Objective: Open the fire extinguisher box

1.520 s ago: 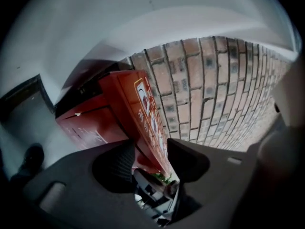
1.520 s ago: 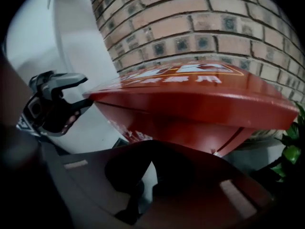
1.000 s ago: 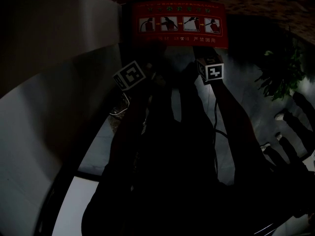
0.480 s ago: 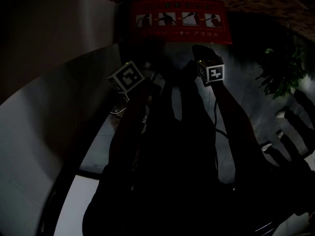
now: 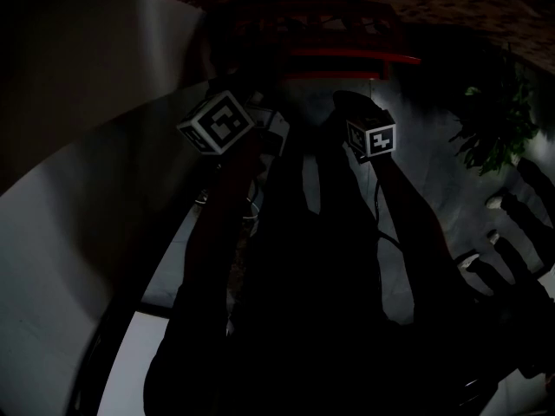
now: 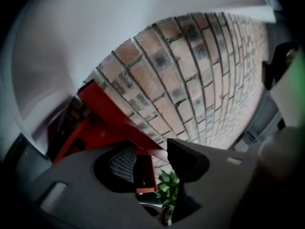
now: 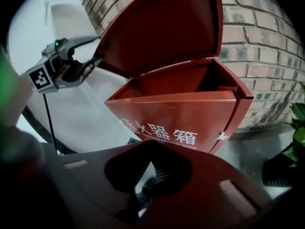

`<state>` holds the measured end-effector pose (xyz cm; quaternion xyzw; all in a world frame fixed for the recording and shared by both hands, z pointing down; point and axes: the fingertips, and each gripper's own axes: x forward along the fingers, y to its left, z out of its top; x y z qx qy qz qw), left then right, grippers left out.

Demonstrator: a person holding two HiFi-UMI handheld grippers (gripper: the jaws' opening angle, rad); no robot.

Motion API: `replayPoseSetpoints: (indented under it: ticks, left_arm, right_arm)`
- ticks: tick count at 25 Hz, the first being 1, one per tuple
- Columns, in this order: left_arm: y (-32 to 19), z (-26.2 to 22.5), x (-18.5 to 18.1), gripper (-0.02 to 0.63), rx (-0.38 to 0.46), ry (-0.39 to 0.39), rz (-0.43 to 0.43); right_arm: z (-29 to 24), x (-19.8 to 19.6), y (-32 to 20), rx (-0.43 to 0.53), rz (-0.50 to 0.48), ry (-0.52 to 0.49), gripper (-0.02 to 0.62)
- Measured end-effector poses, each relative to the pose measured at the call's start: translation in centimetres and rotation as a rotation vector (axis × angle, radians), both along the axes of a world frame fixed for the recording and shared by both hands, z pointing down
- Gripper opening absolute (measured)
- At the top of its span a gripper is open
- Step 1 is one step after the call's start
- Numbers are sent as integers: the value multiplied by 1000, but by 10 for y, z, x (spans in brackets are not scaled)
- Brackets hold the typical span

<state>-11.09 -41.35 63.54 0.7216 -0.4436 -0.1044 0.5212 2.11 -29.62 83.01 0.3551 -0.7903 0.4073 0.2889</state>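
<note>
The red fire extinguisher box [image 7: 190, 123] stands against a brick wall, white lettering on its front. Its lid [image 7: 167, 27] is swung up and the inside shows. My left gripper [image 7: 95, 60] is shut on the lid's left edge. In the left gripper view that red edge [image 6: 145, 173] sits between the jaws of the left gripper [image 6: 150, 171]. My right gripper [image 7: 145, 182] hangs shut and empty in front of the box, apart from it. The head view is very dark; the box [image 5: 347, 37] is at the top, with both marker cubes [image 5: 217, 121] [image 5: 371, 137] below it.
A potted plant [image 7: 298, 128] stands right of the box, also seen as dark leaves [image 5: 494, 128] in the head view. A white curved wall [image 5: 87, 189] runs along the left. The brick wall [image 6: 200, 80] is behind the box. A cable [image 7: 47, 118] hangs from the left gripper.
The lid with its instruction label lay flat; now it is swung up. My left gripper has risen up and leftward with it. The right gripper has barely moved.
</note>
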Motion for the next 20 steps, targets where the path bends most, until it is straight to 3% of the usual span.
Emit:
replayPoseSetpoints:
  ticks: [16,20]
  left_arm:
    - [-46,-27,-4,210,56,-89,0]
    - [-58,-30,-4,210,45,-72,-6]
  right_arm:
    - [-58,-14,-1,55,-12,-88,-5]
    - [-77,-16,0,68,-34,-91,-5]
